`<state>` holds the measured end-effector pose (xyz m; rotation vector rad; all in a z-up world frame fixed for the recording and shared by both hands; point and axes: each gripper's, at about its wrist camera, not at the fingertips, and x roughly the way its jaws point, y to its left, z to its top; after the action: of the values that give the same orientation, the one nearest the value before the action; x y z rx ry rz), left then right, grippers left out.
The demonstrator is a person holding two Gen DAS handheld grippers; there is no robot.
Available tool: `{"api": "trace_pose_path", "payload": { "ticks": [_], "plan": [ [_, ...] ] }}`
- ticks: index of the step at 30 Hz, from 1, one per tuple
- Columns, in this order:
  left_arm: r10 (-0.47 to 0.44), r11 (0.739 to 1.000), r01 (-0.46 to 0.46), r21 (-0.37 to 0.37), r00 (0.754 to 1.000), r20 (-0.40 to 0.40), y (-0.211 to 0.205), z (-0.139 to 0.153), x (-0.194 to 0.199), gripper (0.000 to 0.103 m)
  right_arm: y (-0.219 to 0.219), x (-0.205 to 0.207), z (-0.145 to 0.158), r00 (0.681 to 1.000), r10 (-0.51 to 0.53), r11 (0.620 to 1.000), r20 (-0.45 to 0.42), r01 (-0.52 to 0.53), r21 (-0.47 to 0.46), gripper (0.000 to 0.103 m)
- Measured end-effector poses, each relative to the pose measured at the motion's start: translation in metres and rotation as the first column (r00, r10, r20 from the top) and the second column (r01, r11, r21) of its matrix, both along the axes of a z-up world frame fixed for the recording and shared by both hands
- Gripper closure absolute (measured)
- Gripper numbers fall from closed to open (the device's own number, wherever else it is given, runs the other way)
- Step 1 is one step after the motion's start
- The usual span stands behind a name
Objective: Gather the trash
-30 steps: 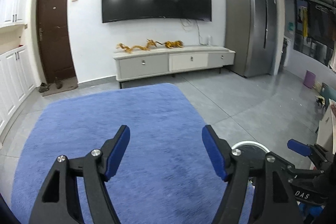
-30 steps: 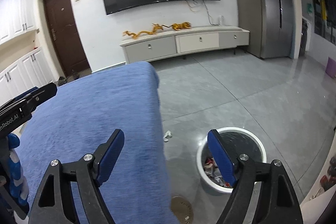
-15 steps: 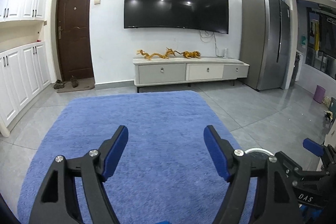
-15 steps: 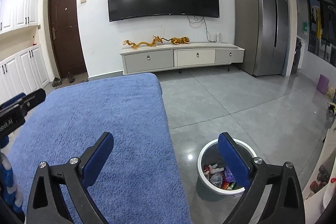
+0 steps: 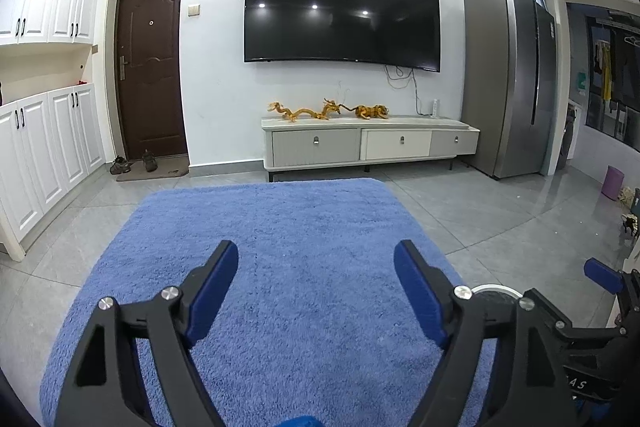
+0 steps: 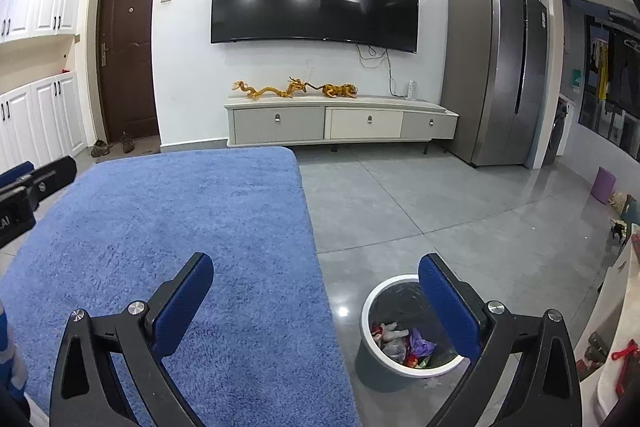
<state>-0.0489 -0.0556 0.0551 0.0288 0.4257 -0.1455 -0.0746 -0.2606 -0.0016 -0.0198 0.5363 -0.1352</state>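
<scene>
Right claw [image 6: 316, 301] is spread wide and empty, hanging over the rug [image 6: 180, 227] edge and the trash bin [image 6: 374, 347]; left claw [image 5: 316, 289] is opening, also empty, above the rug. Collected trash [image 6: 400, 341] sits in the bin. Risk: stray floor scraps get missed if the claws aim this high. Versus a second ago, both views are tilted up and the white scrap by the rug is gone from view.

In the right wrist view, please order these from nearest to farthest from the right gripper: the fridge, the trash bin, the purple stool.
From the right gripper:
1. Trash bin: on the floor, just behind its right-side finger.
2. Purple stool: far right, mid-room.
3. Fridge: by the back wall, right.
</scene>
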Motion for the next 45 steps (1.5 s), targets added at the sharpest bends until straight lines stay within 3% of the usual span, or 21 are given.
{"api": "trace_pose_path", "payload": {
  "ticks": [13,45],
  "plan": [
    [0.016,1.000,-0.017,0.013,0.999,0.035,0.000,0.001,-0.010,0.019,-0.003,-0.008,0.004,0.999,-0.027,1.000,0.028,0.026,0.012,0.000],
    [0.009,1.000,-0.009,0.013,1.000,0.022,0.001,-0.001,-0.010,0.018,-0.010,-0.024,0.016,0.993,-0.086,0.996,0.084,0.086,0.001,0.000]
  ]
}}
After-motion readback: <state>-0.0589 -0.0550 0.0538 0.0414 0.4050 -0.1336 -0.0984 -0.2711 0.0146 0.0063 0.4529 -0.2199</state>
